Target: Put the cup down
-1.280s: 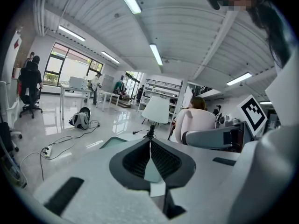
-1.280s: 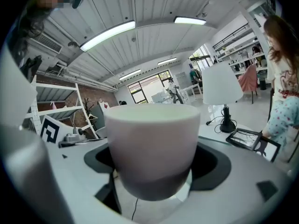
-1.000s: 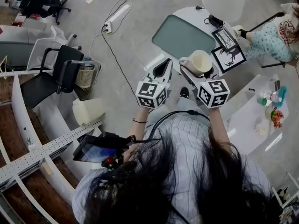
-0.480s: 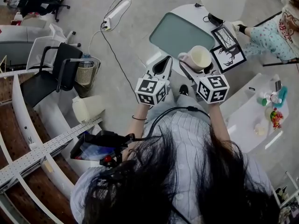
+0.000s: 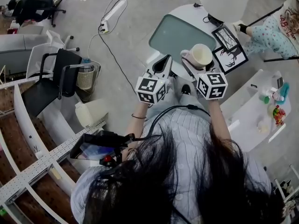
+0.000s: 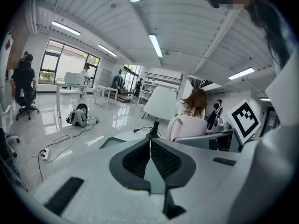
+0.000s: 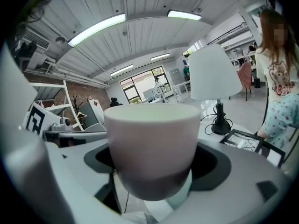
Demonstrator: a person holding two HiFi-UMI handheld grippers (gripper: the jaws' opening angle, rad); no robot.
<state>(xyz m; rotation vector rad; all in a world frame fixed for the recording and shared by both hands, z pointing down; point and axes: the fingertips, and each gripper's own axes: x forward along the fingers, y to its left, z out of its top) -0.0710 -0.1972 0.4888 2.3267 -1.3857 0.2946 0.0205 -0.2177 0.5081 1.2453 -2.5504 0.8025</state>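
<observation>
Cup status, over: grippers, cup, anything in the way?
Left gripper shut, empty. Right gripper shut on cup, upright, not yet set down. Lamp and picture frames on the table beside it.

Just ahead of the left gripper [image 5: 164,63] and the right gripper [image 5: 196,64] stands a round white table [image 5: 196,14] with a grey-green inset top. Beyond the right gripper, a white-shaded lamp [image 5: 224,0] stands on the far side of that table. Two black-framed pictures [image 5: 228,50] in black and white lie just to that gripper's right. Farther right, past the pictures, is a person [image 5: 273,34] in patterned trousers. Right of the right gripper and further back, a second white table [image 5: 250,120] bears small colourful items. Well left of the left gripper stand a black office chair [image 5: 53,80] and a mesh bin [image 5: 85,78]. Ahead and to its left, a power strip [image 5: 112,14] and its cable [image 5: 114,59] lie on the grey floor [image 5: 140,41].
</observation>
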